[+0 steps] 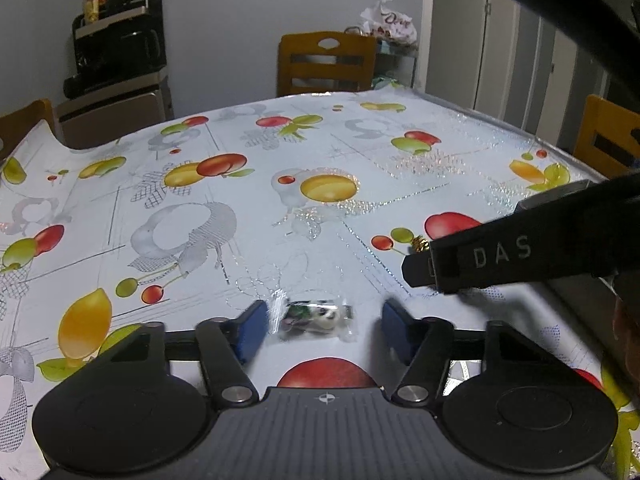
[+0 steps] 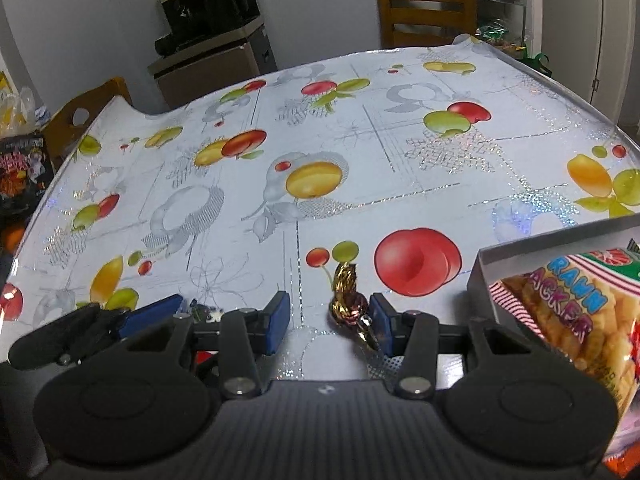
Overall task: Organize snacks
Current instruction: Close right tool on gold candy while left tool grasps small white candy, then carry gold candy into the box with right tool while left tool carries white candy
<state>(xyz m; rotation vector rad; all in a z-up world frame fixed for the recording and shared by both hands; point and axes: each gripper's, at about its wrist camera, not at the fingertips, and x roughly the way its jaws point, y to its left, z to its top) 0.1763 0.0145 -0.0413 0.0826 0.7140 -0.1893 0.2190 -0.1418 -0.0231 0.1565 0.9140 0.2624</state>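
Note:
A small candy in a clear wrapper with a panda print [image 1: 316, 318] lies on the fruit-patterned tablecloth [image 1: 320, 200]. My left gripper [image 1: 325, 330] stands open around it, the left pad at the wrapper's edge, the right pad apart from it. A gold-foil candy [image 2: 346, 300] stands between the blue pads of my right gripper [image 2: 329, 322], close against the right pad with a gap to the left pad. From the right, my right gripper's black finger [image 1: 480, 260] reaches into the left wrist view. The left gripper's blue pad [image 2: 148, 316] shows at the lower left of the right wrist view.
A white box [image 2: 480, 276] with a prawn cracker bag [image 2: 568, 312] sits at the right, close to my right gripper. Wooden chairs [image 1: 326, 62] stand at the far and side edges. A dark appliance shelf [image 1: 120, 48] stands by the wall.

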